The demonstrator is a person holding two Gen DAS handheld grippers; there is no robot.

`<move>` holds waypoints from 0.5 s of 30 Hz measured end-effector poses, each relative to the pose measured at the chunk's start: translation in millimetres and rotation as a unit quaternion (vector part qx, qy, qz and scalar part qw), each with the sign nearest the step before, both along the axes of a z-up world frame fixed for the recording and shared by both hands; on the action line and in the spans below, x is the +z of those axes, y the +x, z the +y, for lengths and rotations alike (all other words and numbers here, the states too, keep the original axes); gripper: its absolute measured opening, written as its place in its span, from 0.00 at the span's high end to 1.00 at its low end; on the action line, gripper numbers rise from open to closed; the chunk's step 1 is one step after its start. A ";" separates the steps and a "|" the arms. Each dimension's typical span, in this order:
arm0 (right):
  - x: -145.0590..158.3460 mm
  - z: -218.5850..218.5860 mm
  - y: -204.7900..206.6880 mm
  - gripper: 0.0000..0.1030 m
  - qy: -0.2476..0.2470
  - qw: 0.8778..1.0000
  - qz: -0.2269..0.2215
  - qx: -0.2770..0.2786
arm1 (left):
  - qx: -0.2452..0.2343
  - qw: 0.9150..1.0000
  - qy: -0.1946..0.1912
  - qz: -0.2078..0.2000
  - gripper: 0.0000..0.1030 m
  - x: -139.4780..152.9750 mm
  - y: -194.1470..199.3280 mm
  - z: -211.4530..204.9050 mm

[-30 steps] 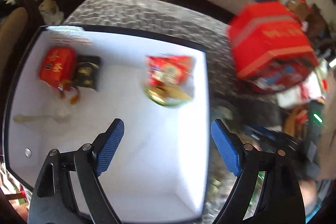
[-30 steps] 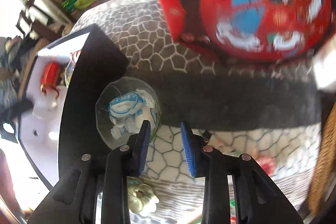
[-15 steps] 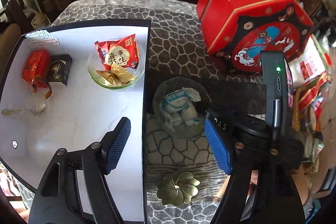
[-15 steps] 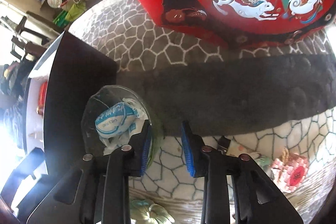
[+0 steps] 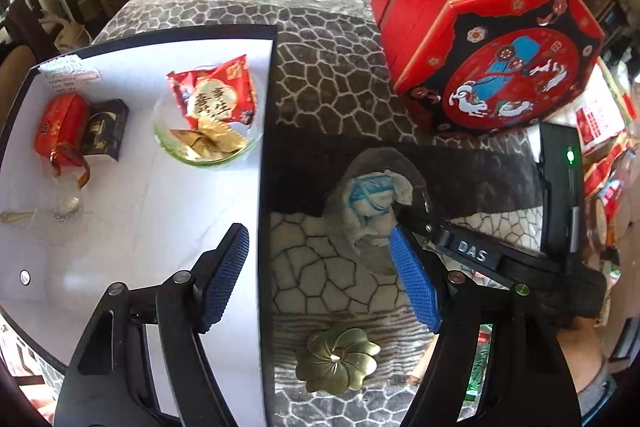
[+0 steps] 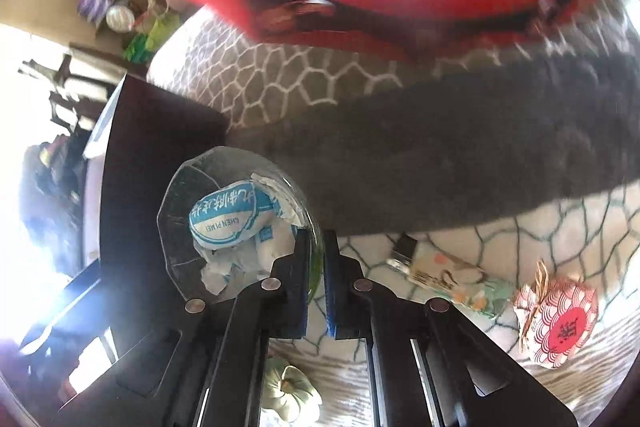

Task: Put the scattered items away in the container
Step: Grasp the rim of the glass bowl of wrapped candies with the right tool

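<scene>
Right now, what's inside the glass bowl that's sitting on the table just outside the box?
The glass bowl holds paper-wrapped sweets: one blue-and-white wrapped ball on top, with more crumpled white wrappers beneath. How many lie underneath is hidden by the top one and the right gripper pinching the rim.

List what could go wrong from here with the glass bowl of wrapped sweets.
1. The right hand-held gripper pinches only the thin rim of the glass bowl, so the bowl could tip or slip when lifted.
2. If it tilts, the blue-and-white wrapped sweets could spill onto the patterned cloth.
3. The bowl sits close beside the black wall of the container; a low lift could knock glass against it.
</scene>
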State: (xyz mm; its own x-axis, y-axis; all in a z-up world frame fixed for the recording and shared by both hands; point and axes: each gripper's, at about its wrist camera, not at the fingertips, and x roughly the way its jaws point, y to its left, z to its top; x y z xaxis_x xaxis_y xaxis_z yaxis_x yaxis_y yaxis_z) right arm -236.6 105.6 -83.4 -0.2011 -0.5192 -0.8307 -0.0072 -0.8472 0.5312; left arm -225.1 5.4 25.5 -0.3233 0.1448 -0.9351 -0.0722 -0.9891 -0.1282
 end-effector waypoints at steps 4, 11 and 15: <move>-1.7 10.0 1.6 0.94 -0.017 1.000 -0.004 -0.009 | -0.016 0.998 -0.068 0.004 0.54 -5.5 -10.9 12.4; 0.8 11.2 -1.5 0.95 -0.028 1.000 0.002 -0.006 | -0.024 0.998 -0.048 0.022 0.36 17.6 -12.8 28.5; -0.1 13.9 -1.9 0.95 -0.035 0.999 0.003 -0.003 | -0.050 0.997 -0.043 0.035 0.38 31.8 -14.4 51.7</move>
State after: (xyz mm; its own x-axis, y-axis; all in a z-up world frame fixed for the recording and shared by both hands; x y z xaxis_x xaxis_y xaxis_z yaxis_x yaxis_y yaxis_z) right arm -238.5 119.4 -83.5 -0.2093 -0.5739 -0.7917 -0.0097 -0.8084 0.5886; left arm -239.5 57.1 57.3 -0.3769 0.0995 -0.9209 -0.1761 -0.9838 -0.0342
